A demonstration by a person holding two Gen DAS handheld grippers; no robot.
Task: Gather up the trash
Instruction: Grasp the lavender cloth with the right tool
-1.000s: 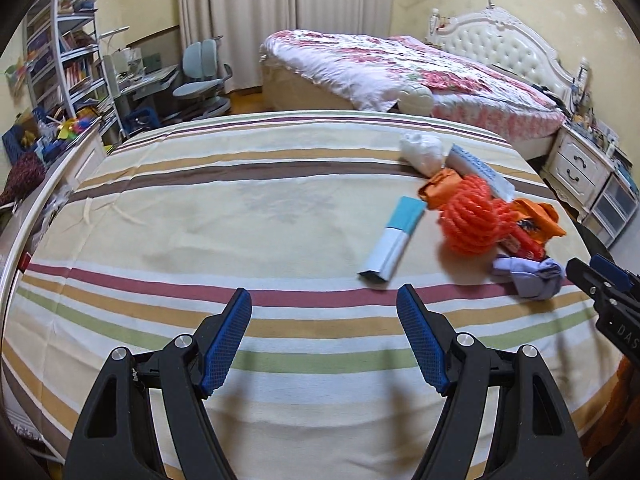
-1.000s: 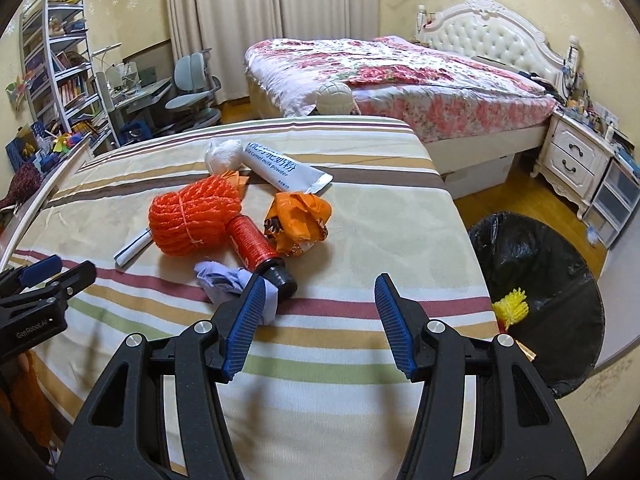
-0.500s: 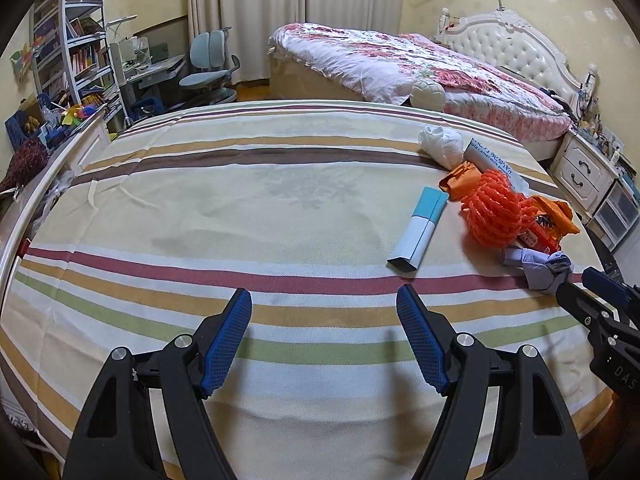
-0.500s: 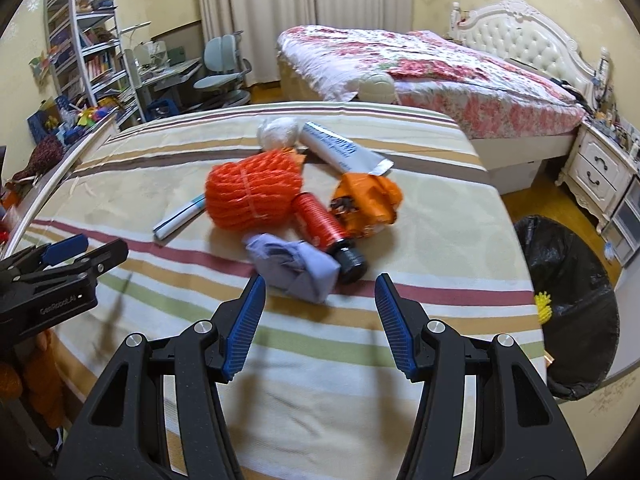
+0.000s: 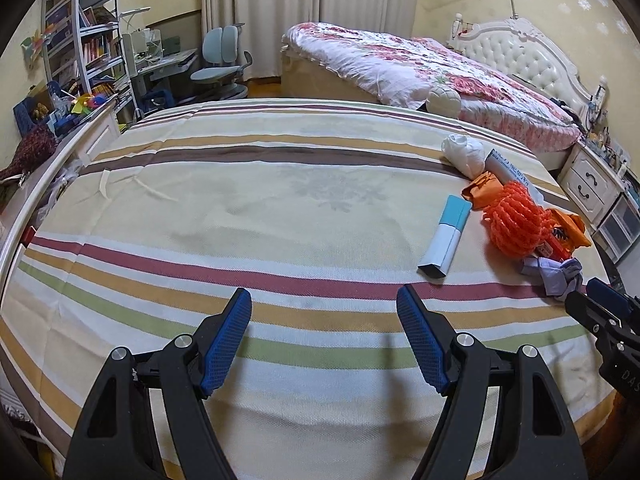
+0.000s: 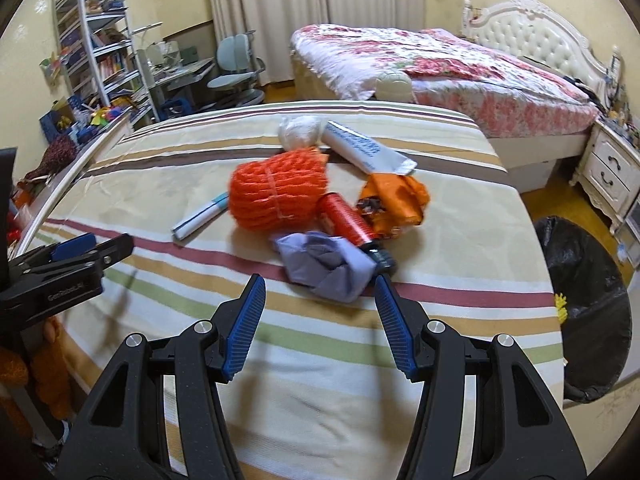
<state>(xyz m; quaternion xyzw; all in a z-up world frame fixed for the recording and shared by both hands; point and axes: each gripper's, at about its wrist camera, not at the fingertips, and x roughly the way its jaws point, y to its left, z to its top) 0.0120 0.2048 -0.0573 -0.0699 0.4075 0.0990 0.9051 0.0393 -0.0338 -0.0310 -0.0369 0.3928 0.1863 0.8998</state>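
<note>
Since a second ago the right tool (image 6: 320,300) has swung toward the heap of trash, so the crumpled lilac cloth (image 6: 326,266) now lies just past its blue pads instead of off to one side; its jaws stand apart with nothing between them. Over on the other side the left tool (image 5: 324,312) has hardly shifted and hangs released above bare striped bedspread (image 5: 240,208), gripping nothing. That spread, banded in cream, tan, brown, maroon and green, covers the near bed and carries all the rubbish on its far right part: an orange net bundle (image 6: 278,192), a red can (image 6: 346,222) lying on its side against the cloth, an orange wrapper (image 6: 396,196), a long white and blue packet (image 6: 366,152), a white crumpled bag (image 6: 300,132) and a pale blue and white flat carton (image 5: 446,236) set a little apart from the rest. Down on the wooden floor beside the bed stands a bin with a black liner (image 6: 580,280), something yellow showing inside it. Beyond is a second bed with a floral cover (image 5: 420,64) and a white tufted headboard (image 5: 520,48), white drawers (image 6: 608,168) next to it, drawn curtains (image 5: 300,8), a desk chair (image 5: 222,64) and crowded shelves (image 5: 84,40) along the left wall.
</note>
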